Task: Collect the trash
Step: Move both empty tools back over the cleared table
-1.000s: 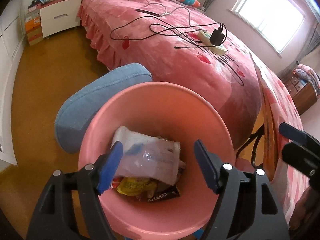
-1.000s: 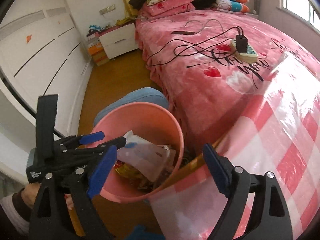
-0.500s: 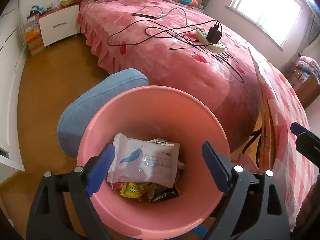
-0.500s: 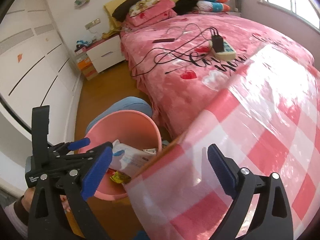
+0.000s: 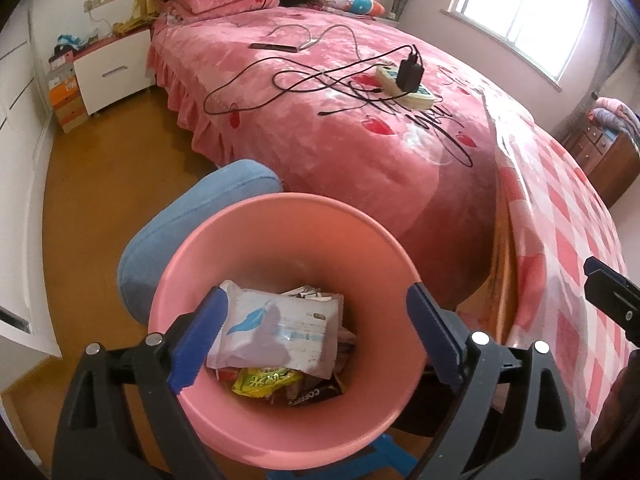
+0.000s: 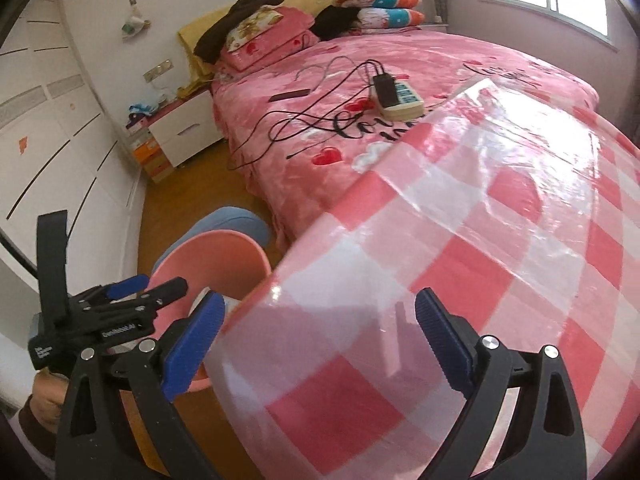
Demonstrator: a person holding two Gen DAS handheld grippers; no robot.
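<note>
With both tools spread wide and empty, the left tool (image 5: 316,340) above the bin (image 5: 280,432) of wrappers off the desk (image 6: 460,280) edge, the right tool (image 6: 316,340) should sweep the desk for trash

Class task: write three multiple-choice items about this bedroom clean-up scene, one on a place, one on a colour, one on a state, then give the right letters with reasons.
1. Where does the white wipes packet lie?
A. on the bed
B. inside the round pink plastic bin
C. on the floor

2. What colour are the pads on the left gripper fingers?
A. blue
B. red
C. green

3. How do the right gripper fingers stand?
A. shut on a wrapper
B. shut on the bin rim
C. open, holding nothing

Answers: 1 B, the packet rests on top of other wrappers within the bin walls. 2 A, both pads show blue. 3 C, a wide gap separates them above the pink checked tablecloth.
</note>
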